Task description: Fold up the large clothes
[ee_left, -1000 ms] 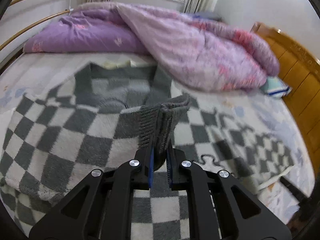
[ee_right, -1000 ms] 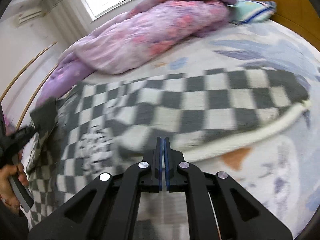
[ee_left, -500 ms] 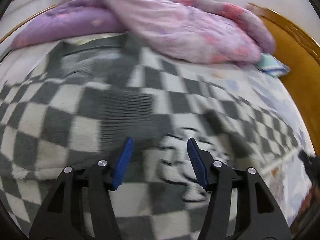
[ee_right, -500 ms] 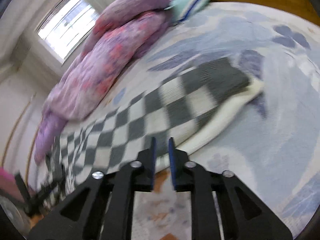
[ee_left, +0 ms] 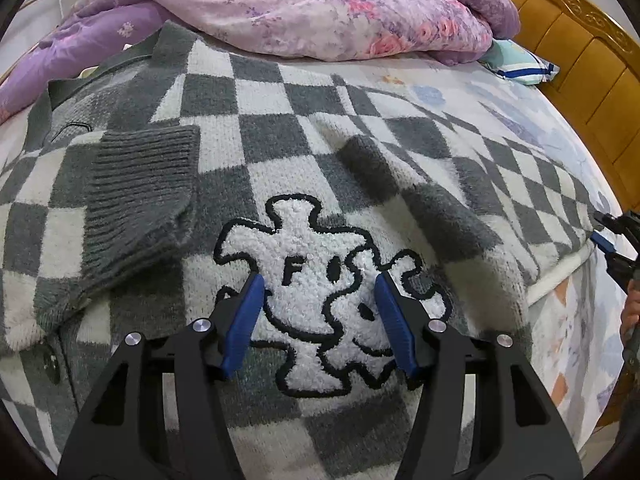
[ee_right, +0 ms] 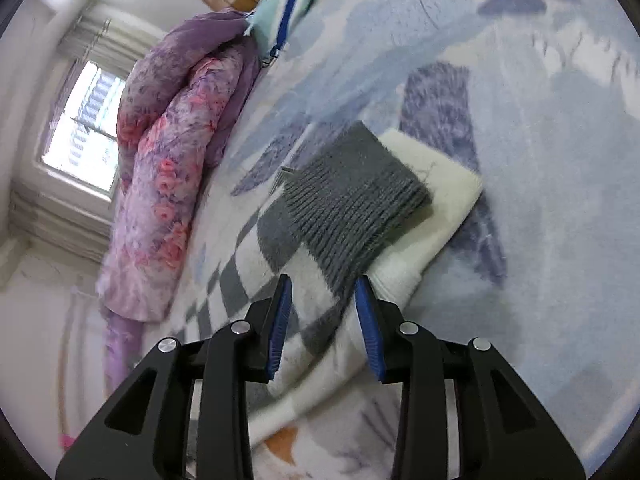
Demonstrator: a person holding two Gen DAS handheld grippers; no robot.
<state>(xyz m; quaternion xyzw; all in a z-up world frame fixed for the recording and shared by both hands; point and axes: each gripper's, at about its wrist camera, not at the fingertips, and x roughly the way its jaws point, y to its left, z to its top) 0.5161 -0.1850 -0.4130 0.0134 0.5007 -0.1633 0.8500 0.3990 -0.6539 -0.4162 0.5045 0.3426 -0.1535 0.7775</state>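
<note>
A grey-and-white checkered knit cardigan (ee_left: 280, 128) lies spread on the bed, with a white puzzle-piece patch (ee_left: 320, 300) on its chest. One sleeve is folded over the body, and its ribbed grey cuff (ee_left: 140, 184) lies at the left. My left gripper (ee_left: 318, 308) hovers open over the patch, with nothing pinched. The other sleeve stretches out to the right. In the right wrist view its ribbed grey cuff (ee_right: 356, 204) lies on the sheet. My right gripper (ee_right: 324, 312) is just short of that cuff, its jaws opening over the sleeve's edge with nothing gripped.
A crumpled pink and purple floral duvet (ee_left: 320, 4) is heaped at the far side of the bed. A wooden headboard (ee_left: 580, 56) and a striped pillow (ee_left: 520, 64) are at the right. The bed sheet (ee_right: 540, 160) has a pale blue floral print. The window (ee_right: 80, 120) is bright.
My left gripper has let go of the sleeve cuff, which now lies on the cardigan, and moved down over the patch. My right gripper has opened and swung to the outstretched sleeve's cuff.
</note>
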